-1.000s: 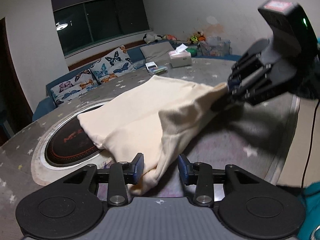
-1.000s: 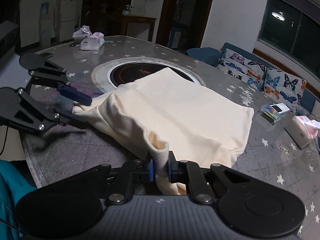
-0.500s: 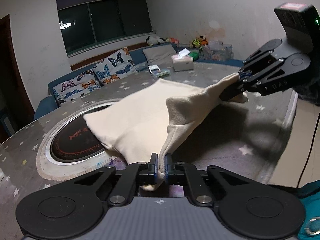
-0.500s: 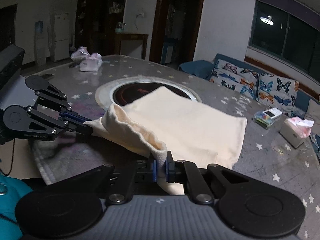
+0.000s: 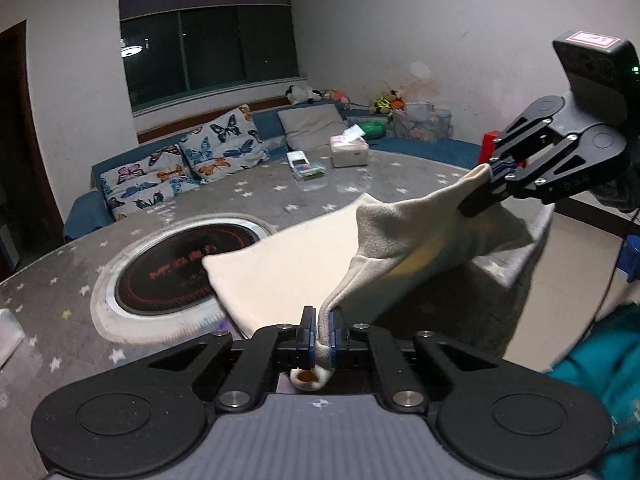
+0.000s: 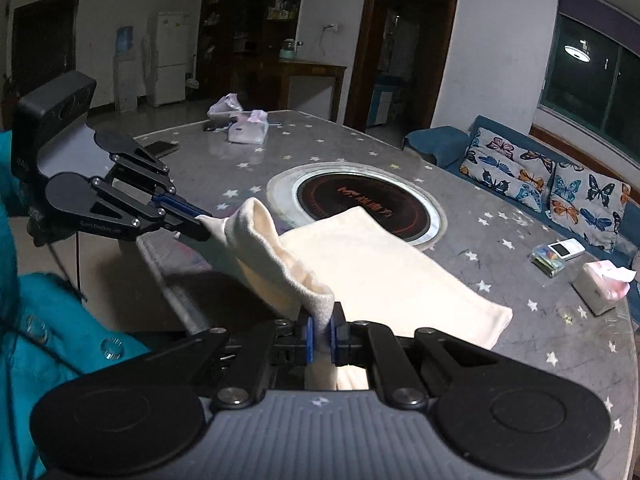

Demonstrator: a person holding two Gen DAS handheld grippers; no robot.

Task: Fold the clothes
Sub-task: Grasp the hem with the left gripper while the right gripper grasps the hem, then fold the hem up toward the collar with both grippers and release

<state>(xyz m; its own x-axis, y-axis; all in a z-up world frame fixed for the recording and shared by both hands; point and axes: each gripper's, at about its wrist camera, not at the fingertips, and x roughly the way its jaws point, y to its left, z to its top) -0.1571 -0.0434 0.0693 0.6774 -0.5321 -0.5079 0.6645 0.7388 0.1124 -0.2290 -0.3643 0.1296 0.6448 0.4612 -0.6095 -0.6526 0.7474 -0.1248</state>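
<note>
A cream cloth garment point(image 5: 304, 268) lies partly on the round grey star-patterned table point(image 5: 280, 196), its near edge lifted off the surface. My left gripper point(image 5: 322, 330) is shut on one near corner of the garment. My right gripper point(image 6: 321, 330) is shut on the other near corner. In the left wrist view the right gripper point(image 5: 486, 186) holds its corner high at the right. In the right wrist view the left gripper point(image 6: 200, 222) holds its corner up at the left. The far part of the garment point(image 6: 384, 276) rests flat on the table.
A round black hotplate point(image 5: 182, 268) sits in the table's middle, partly under the garment. A tissue box point(image 5: 348, 152) and a small clear box point(image 5: 308, 170) stand at the far side. Butterfly cushions point(image 5: 180, 164) line a blue sofa. The table edge point(image 6: 168, 276) is close below the grippers.
My left gripper closed on the garment's near corner. Both grippers then rose, lifting the near edge of the garment well above the table.
</note>
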